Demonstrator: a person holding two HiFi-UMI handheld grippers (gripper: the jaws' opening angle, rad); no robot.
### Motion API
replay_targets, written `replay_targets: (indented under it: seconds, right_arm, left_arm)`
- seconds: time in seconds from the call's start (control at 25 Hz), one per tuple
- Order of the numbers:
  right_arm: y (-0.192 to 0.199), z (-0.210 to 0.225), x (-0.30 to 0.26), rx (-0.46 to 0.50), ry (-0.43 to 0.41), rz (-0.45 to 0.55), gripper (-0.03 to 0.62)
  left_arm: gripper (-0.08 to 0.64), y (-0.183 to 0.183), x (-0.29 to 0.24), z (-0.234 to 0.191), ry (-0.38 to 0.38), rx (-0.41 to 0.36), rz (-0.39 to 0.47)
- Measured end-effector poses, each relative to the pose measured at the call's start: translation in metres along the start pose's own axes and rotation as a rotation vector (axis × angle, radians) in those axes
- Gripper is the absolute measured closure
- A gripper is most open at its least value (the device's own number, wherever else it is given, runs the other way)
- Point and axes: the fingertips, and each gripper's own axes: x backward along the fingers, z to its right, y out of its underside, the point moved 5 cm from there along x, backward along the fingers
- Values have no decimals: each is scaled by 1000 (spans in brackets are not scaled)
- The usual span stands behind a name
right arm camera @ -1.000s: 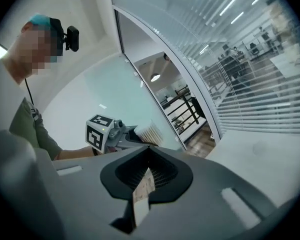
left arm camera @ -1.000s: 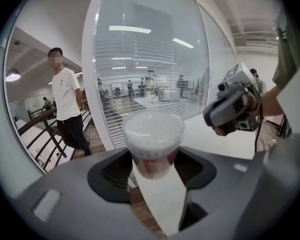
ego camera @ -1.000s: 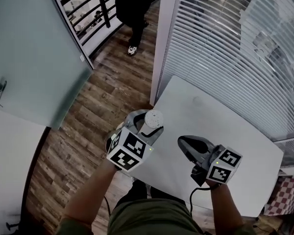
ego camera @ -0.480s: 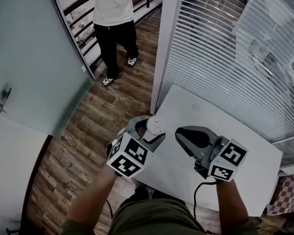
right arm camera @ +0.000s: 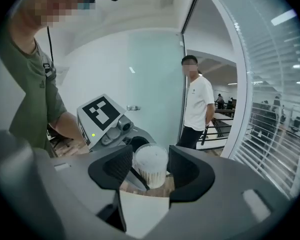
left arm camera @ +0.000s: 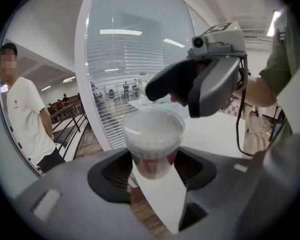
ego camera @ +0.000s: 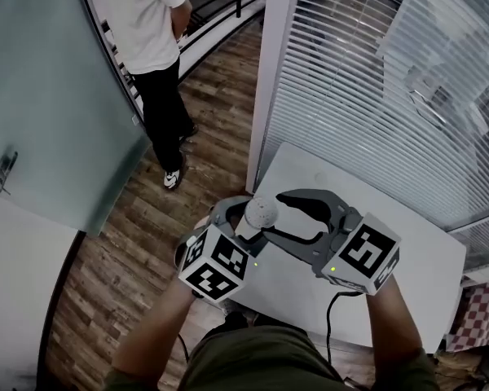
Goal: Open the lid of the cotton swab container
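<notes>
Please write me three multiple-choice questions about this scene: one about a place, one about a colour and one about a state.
1. Where is the cotton swab container?
A) on the floor
B) between the left claw's jaws
C) lying on the table

2. What colour of T-shirt does the standing person wear?
A) red
B) white
C) black

3. Where is the container's lid?
A) on the container
B) on the table
C) on the floor

Answers:
1 B: the left claw grips the container from both sides.
2 B: the T-shirt is plainly white.
3 A: the lid caps the container.
</notes>
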Motion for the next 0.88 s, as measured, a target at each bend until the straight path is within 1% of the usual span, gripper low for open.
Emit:
replay_targets:
  seconds: [0.16, 0.28, 0.44, 0.68, 0.88]
  right_arm:
    - [0, -4, -12, 27, -41, -94, 338]
    - [2, -3, -21, 62, -49, -178, 327]
    - [8, -3, -34, 78, -73, -257, 321]
    - [15, -6, -48, 100, -81, -329, 321]
    - [17, -3, -51, 91, -100, -369, 322]
  left_arm:
    - [295, 1, 1, 5, 7, -10, -6]
    - [295, 0, -2, 6, 12, -13, -11]
    - [295, 3, -4, 6, 19, -13, -19]
    - [295, 8, -3, 6, 14, -25, -36]
    - [295, 9, -5, 4, 2, -50, -48]
